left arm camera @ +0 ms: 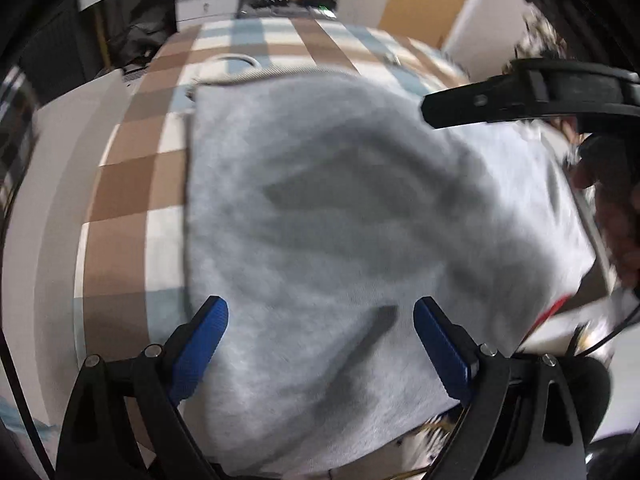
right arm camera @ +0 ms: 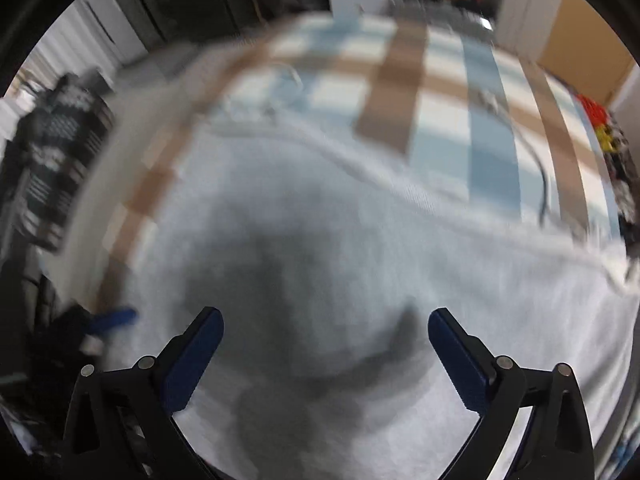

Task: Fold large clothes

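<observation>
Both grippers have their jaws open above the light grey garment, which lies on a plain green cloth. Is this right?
Not quite. The cloth under the light grey garment is not plain green: it is checked in brown, white and pale blue, as both wrist views show. The rest holds: the left gripper and the right gripper have open jaws above the garment.

A tabletop (left arm camera: 132, 216) covered in a brown, white and pale-blue checked cloth carried a large light-grey fleecy garment (left arm camera: 340, 220), which lay spread flat over most of it. Beyond the garment's far edge, a thin pale cord (left arm camera: 236, 58) lay looped on the checks.
</observation>
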Demonstrator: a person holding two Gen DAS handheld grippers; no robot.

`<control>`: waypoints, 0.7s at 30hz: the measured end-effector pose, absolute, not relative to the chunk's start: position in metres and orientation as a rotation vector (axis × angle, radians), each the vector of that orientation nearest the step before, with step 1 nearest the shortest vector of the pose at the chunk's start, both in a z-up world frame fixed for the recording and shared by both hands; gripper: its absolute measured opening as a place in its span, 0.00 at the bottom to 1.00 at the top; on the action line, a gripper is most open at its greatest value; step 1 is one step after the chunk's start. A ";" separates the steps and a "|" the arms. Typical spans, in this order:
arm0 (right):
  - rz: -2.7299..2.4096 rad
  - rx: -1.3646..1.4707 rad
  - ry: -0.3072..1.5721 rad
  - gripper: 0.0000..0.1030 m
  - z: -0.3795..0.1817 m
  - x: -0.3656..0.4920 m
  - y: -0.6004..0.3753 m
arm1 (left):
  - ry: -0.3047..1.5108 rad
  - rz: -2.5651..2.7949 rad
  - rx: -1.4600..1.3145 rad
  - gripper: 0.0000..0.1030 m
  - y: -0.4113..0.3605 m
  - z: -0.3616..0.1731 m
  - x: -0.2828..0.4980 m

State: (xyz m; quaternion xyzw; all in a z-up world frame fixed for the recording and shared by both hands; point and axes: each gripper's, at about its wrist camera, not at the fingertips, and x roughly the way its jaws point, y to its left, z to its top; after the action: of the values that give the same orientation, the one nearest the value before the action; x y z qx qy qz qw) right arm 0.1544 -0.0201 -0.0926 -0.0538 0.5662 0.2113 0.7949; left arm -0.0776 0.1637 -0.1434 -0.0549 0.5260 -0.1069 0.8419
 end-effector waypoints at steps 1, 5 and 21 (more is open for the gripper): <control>0.456 -0.120 1.220 1.00 -0.092 0.160 -0.010 | 1.098 -0.222 -0.159 0.89 0.170 -0.141 -0.077; 0.451 -0.121 1.286 1.00 -0.111 0.193 0.016 | 1.080 -0.203 -0.221 0.89 0.182 -0.139 -0.076; 0.550 0.021 1.216 1.00 -0.114 0.181 -0.032 | 1.082 -0.189 -0.195 0.89 0.187 -0.143 -0.065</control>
State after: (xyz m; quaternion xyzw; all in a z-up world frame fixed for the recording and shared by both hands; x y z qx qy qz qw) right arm 0.1812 -0.0324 -0.1139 0.0099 0.5639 0.2550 0.7855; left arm -0.0649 0.1867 -0.1427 -0.0927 0.5136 -0.0894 0.8483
